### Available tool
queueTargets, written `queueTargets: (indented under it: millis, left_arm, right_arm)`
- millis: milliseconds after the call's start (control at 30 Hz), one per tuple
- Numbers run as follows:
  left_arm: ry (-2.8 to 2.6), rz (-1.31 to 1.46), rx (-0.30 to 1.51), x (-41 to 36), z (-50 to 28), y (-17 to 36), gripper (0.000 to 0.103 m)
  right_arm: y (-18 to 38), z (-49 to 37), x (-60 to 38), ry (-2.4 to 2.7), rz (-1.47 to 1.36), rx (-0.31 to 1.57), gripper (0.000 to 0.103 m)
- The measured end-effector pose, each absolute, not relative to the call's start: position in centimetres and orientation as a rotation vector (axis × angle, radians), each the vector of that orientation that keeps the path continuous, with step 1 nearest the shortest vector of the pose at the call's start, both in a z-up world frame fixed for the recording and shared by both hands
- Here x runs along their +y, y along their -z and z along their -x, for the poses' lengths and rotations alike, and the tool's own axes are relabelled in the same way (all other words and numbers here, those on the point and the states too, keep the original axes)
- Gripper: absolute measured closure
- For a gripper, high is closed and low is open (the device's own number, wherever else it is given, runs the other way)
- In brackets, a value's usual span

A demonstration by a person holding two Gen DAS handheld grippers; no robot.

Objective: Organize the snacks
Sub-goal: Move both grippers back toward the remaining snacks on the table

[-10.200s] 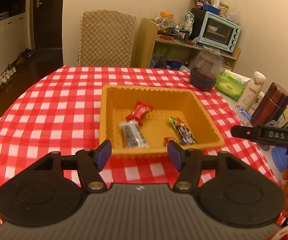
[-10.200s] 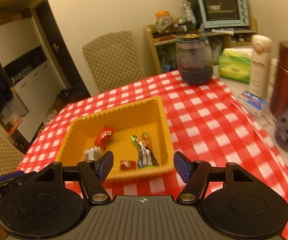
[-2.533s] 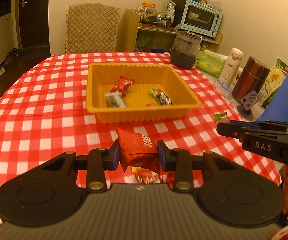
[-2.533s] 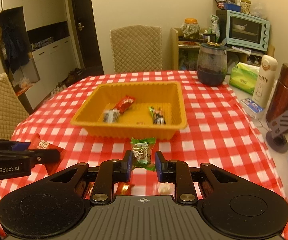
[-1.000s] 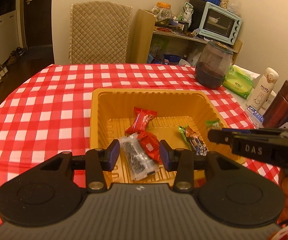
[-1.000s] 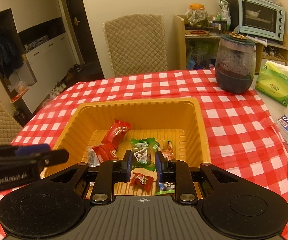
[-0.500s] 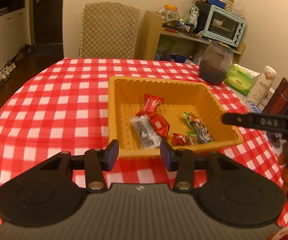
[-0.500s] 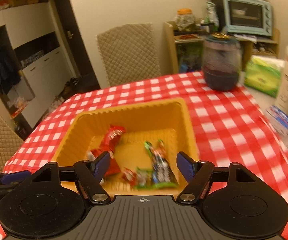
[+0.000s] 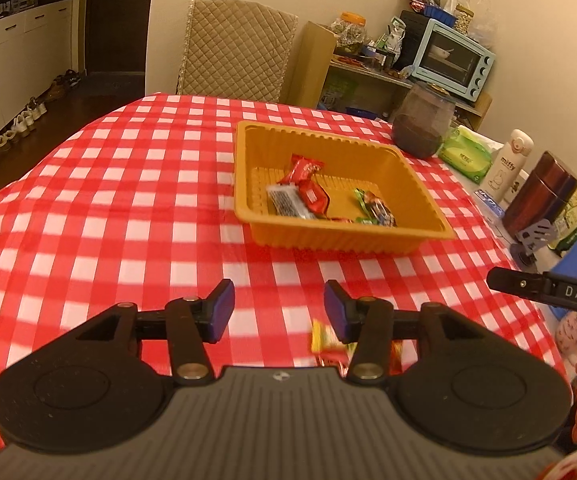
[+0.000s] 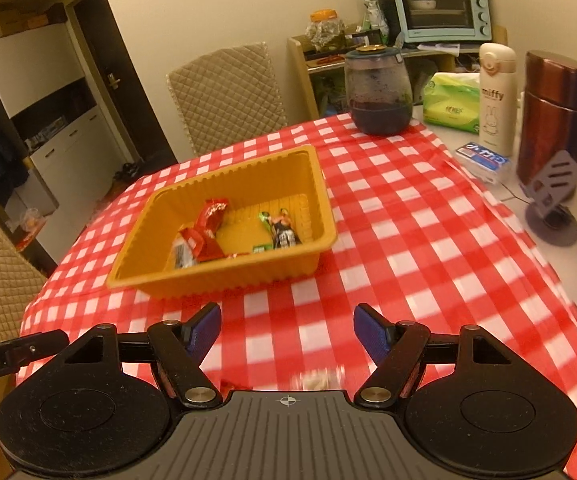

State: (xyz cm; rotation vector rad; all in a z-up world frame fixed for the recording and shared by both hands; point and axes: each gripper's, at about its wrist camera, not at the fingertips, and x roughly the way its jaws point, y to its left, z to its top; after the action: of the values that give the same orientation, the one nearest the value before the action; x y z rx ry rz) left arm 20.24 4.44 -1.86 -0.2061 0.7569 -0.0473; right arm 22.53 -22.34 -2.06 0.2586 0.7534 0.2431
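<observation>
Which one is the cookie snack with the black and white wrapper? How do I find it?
Look at the red-and-white checked tablecloth and find the orange tray on it. Inside, at the tray's left side in the left wrist view, lies the black and white packet, next to the red packets. It is the only wrapper there that is dark with clear ends; the others are red or green.

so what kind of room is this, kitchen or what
Most likely a home dining area beside a kitchen corner: a table with a red checked tablecloth, a quilted chair pulled up to it, and a pale blue toaster oven on a cluttered shelf behind.
</observation>
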Motion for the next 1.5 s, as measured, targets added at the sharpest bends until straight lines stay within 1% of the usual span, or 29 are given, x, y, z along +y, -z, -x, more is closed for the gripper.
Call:
queueTargets:
  millis: [333, 600, 900, 1500]
  left_arm:
    - [0.057, 0.198, 0.775, 3.4, -15.5, 2.1, 0.052]
    - [0.075, 0.189, 0.797, 2.3, -14.0, 3.0, 0.047]
    - [0.088, 0.181, 0.818, 1.4, -14.5, 4.1, 0.044]
    - [0.115, 0.172, 0.861, -1.0, -18.0, 9.3, 0.043]
  right_arm:
    - [1.7, -16.7, -23.0, -0.225, -0.255, 0.753, 0.030]
    - [2.8, -14.5, -23.7, -0.203, -0.249, 0.782, 0.030]
    - [3.9, -15.0, -23.7, -0.196, -0.239, 0.788, 0.030]
    - [7.8, -18.0, -23.5, -0.164, -0.235, 0.829, 0.030]
